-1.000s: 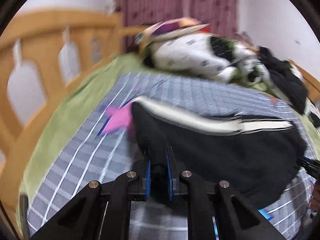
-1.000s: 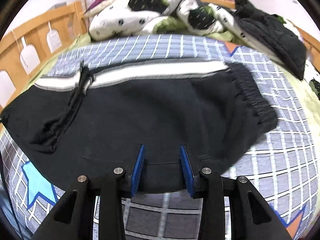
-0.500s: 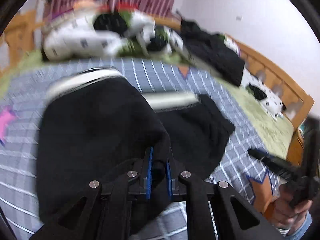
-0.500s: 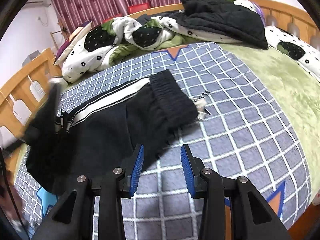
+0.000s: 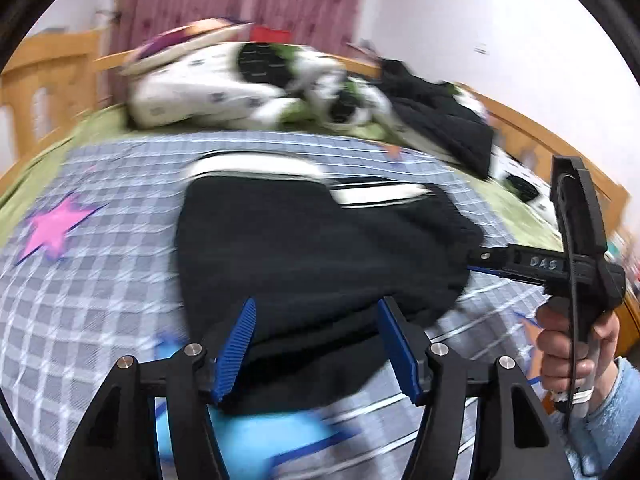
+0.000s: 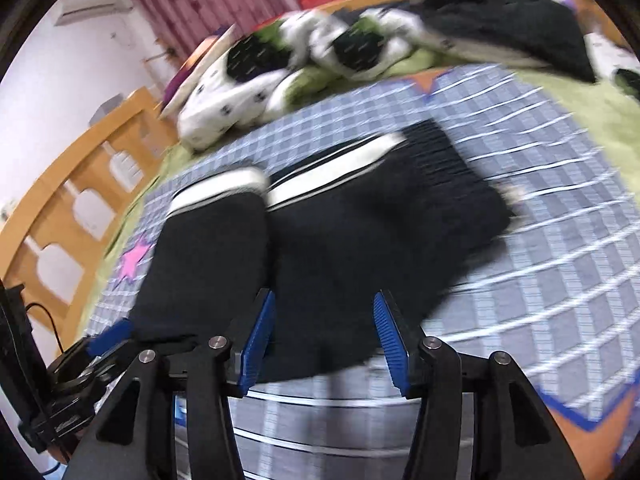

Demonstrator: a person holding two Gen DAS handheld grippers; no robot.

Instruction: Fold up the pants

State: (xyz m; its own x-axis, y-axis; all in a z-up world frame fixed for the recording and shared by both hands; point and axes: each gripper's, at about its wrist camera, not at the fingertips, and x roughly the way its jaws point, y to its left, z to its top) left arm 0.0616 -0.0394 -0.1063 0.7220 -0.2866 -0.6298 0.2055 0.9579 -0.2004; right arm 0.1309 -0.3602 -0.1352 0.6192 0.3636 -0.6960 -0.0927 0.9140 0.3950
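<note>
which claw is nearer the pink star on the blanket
Left. The left claw, jaws opening, hangs over the black pants' near edge, on the pink star's side. The right claw, also opening, is over the pants' waistband half, farther away.

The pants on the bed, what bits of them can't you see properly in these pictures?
- Near edge of the pants, left wrist view: motion blur, and the open left gripper stands in front.
- White stripe, right wrist view: smeared by blur, so its detail is lost.
- Underside and inner layers: hidden by the folded top layer.
- Waist end, right wrist view: too blurred to tell whether a cord shows.
</note>
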